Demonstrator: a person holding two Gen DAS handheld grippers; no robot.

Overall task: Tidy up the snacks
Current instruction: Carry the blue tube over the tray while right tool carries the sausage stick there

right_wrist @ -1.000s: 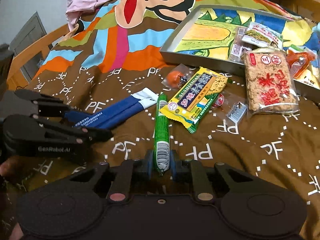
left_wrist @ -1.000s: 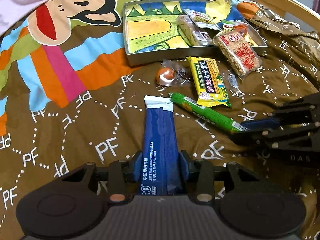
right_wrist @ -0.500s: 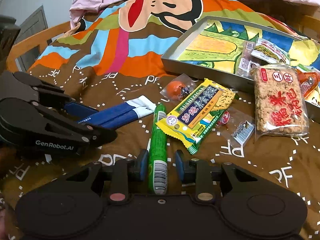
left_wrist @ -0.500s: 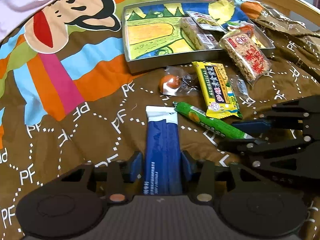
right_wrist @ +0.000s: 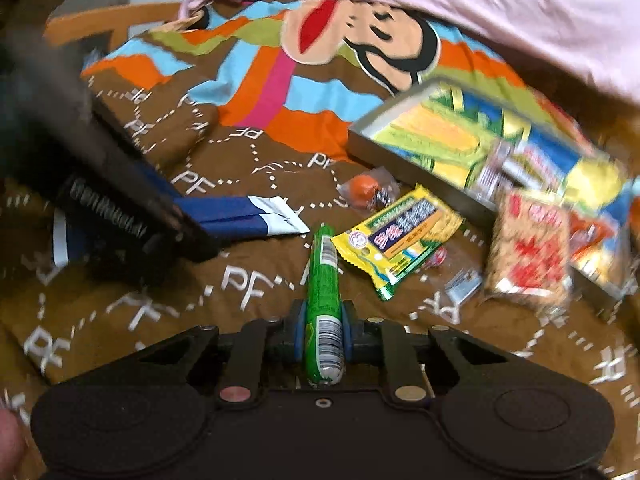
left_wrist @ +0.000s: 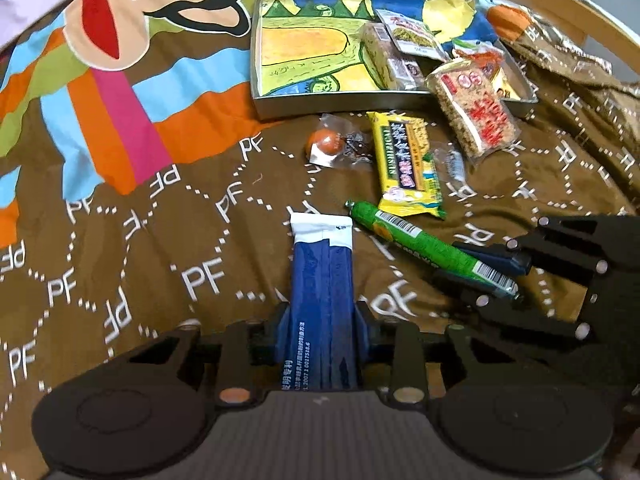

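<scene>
**Both grippers clamping snacks, tray waiting at top**

Left gripper (left_wrist: pixel 320 332) is squeezing one blue packet (left_wrist: pixel 322 280) at lower centre. Right gripper (right_wrist: pixel 323 332) is pinching one green sausage stick (right_wrist: pixel 322 280), also lower centre. Lying loose on the bedspread (left_wrist: pixel 120 248): one yellow biscuit pack (left_wrist: pixel 406 164), one orange candy (left_wrist: pixel 326 144), one small clear wrapper (left_wrist: pixel 454 162). One rice cracker bag (left_wrist: pixel 476 114) is overhanging the single metal tray (left_wrist: pixel 320 104), upper right. Brown "PF" cartoon bedspread; wooden rail (left_wrist: pixel 560 4) running behind.
</scene>
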